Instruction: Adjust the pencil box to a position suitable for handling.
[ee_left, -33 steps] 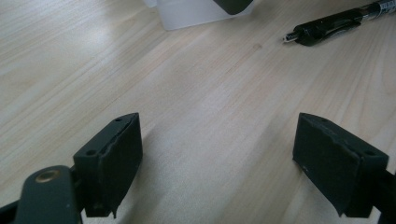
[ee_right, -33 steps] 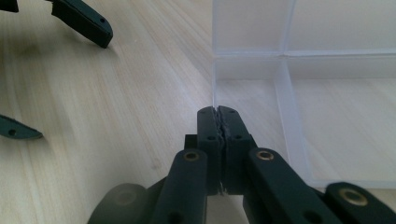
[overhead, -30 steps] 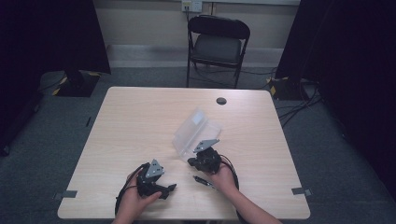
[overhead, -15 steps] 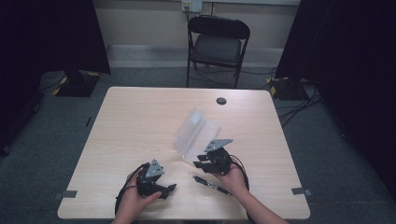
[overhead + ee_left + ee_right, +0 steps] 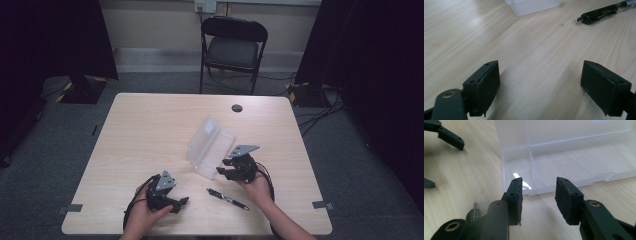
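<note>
Lying on the table (image 5: 150,130) near the person's edge, the pen (image 5: 227,198) is resting free, between the two grippers and touching neither. Just beyond it, the clear box (image 5: 212,146) is sitting open on the pale wood, its lid tilted up at the far side.

The right gripper (image 5: 226,168) is hovering at the box's near edge, pointing leftward, held by the right hand (image 5: 257,184). Its jaws have just been opening and are standing partly spread with nothing between them. The left gripper (image 5: 180,204) is sitting low by the table's near edge, gripped by the left hand (image 5: 145,212), jaws spread wide and empty, aiming toward the pen.

Around the table, grey carpet is stretching to a folding chair (image 5: 233,47) at the far side, with dark curtains hanging left and right and cables (image 5: 320,107) trailing on the floor at the right. A small dark disc (image 5: 237,108) is sitting near the table's far edge.

From the left gripper view, the pen's tip (image 5: 579,19) and black grip are showing up close at the upper right, with a corner of the box at the top edge. From the right gripper view, the box's dividers (image 5: 531,157) are showing, splitting the tray into compartments that are holding nothing visible, and the pen's end (image 5: 475,207) is peeking out beside the left-hand jaw.
</note>
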A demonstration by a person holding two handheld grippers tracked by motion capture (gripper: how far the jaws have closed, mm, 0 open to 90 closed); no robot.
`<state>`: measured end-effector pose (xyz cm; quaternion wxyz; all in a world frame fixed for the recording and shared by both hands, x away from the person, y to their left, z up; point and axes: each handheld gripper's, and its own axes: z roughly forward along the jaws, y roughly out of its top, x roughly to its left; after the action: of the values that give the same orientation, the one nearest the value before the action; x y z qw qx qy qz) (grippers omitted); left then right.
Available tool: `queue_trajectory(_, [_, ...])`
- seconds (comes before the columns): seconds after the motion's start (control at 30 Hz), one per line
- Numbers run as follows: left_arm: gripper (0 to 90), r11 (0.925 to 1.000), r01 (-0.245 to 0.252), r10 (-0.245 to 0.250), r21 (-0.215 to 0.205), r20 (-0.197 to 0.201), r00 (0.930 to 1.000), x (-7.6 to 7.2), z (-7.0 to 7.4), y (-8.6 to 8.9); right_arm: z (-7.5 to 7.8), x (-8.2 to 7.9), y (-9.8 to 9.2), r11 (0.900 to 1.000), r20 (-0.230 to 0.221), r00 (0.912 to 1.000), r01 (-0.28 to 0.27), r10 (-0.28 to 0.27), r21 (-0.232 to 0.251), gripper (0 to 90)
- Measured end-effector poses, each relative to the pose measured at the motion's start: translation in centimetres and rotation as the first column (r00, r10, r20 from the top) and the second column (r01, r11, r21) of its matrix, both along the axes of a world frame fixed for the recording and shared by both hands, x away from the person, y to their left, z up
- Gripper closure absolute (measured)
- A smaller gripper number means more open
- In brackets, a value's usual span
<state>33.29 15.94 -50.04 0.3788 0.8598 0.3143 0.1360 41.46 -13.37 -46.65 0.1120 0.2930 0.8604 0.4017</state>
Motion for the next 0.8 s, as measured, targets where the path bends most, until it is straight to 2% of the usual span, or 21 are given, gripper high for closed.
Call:
queue_trajectory(0.17, [15.6,1.0,0.0,0.0,0.0,0.0,1.0,0.0,0.0,0.0,0.0,0.7,0.9,1.0,-0.011,0.9998,-0.013,0.013,0.006,59.2])
queue_trajectory(0.27, [15.6,1.0,0.0,0.0,0.0,0.0,1.0,0.0,0.0,0.0,-0.1,1.0,2.0,0.999,-0.003,0.9998,-0.021,0.021,-0.025,61.2])
queue_trajectory(0.33, [15.6,1.0,0.0,0.0,0.002,-0.001,1.0,0.0,0.0,0.0,-0.7,1.4,2.5,0.998,-0.027,0.9996,-0.01,0.009,-0.057,62.9])
queue_trajectory(0.37, [15.6,1.0,0.0,0.0,-0.001,0.0,1.0,0.0,0.0,0.0,-1.0,1.7,2.6,0.999,-0.038,0.9992,-0.015,0.013,-0.046,67.2])
queue_trajectory(0.4, [15.6,1.0,0.0,0.0,0.0,0.0,1.0,0.0,0.0,0.0,-1.3,1.8,2.8,0.999,-0.069,0.9974,-0.021,0.019,-0.031,73.4])
queue_trajectory(0.47, [15.6,1.0,0.0,0.0,0.0,0.0,1.0,0.0,0.0,0.0,-1.6,1.7,3.1,0.999,-0.066,0.9972,-0.036,0.034,-0.03,84.2])
queue_trajectory(0.5, [15.6,1.0,0.0,0.0,0.0,0.0,1.0,0.0,0.0,0.0,-1.7,1.7,3.3,0.999,-0.082,0.9958,-0.044,0.042,-0.022,87.1])
queue_trajectory(0.53, [15.6,1.0,0.0,0.0,0.0,-0.001,1.0,0.0,0.0,0.0,-1.8,1.7,3.5,0.999,-0.094,0.9945,-0.048,0.047,-0.012,87.3])
queue_trajectory(0.67, [15.6,1.0,0.0,0.0,0.002,-0.001,1.0,0.0,0.0,0.0,-1.9,1.2,4.7,0.999,-0.078,0.9961,-0.043,0.041,-0.029,86.9])
queue_trajectory(0.8, [15.6,1.0,0.0,0.0,0.0,-0.001,1.0,0.0,0.0,0.0,-1.9,1.2,5.8,0.998,-0.073,0.9954,-0.063,0.061,-0.028,87.8])
